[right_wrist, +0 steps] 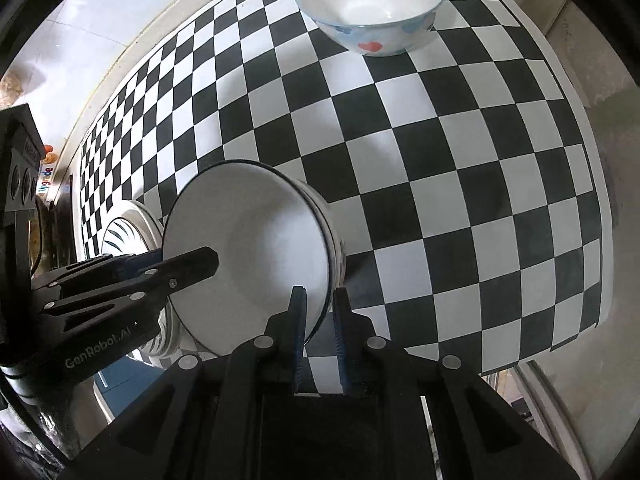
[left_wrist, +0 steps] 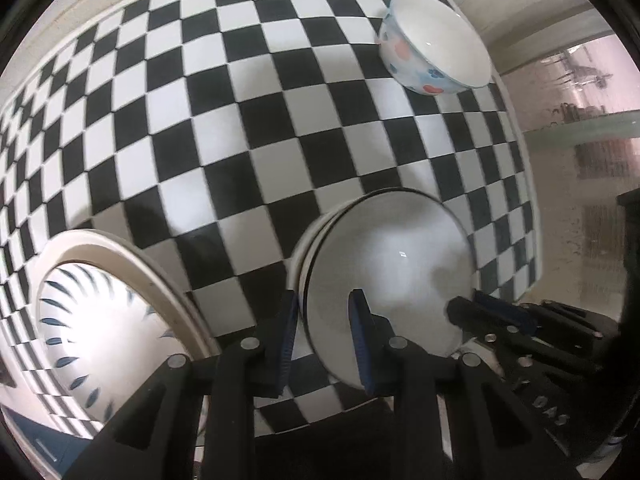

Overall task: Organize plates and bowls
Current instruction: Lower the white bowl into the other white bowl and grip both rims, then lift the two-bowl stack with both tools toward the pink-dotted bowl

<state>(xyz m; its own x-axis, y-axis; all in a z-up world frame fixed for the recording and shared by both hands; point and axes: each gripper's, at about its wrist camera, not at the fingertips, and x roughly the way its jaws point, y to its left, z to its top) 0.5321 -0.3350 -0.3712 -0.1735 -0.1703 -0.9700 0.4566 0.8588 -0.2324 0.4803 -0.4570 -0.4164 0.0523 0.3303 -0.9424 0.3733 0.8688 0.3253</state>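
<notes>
A white bowl with a dark rim (left_wrist: 384,272) (right_wrist: 248,252) is tilted on its side above the checkered table, with what looks like a second bowl nested behind it. My left gripper (left_wrist: 326,340) (right_wrist: 192,266) is shut on its rim from one side. My right gripper (right_wrist: 320,320) (left_wrist: 476,310) is shut on the rim from the other side. A white bowl with red and blue hearts (left_wrist: 434,46) (right_wrist: 370,6) stands at the far side of the table. A white plate with blue leaf strokes (left_wrist: 104,324) (right_wrist: 124,236) lies near the left gripper.
The black and white checkered cloth (left_wrist: 240,120) (right_wrist: 460,180) covers the table; its right edge (right_wrist: 600,240) drops to a pale floor. A black device (right_wrist: 20,168) stands at the left.
</notes>
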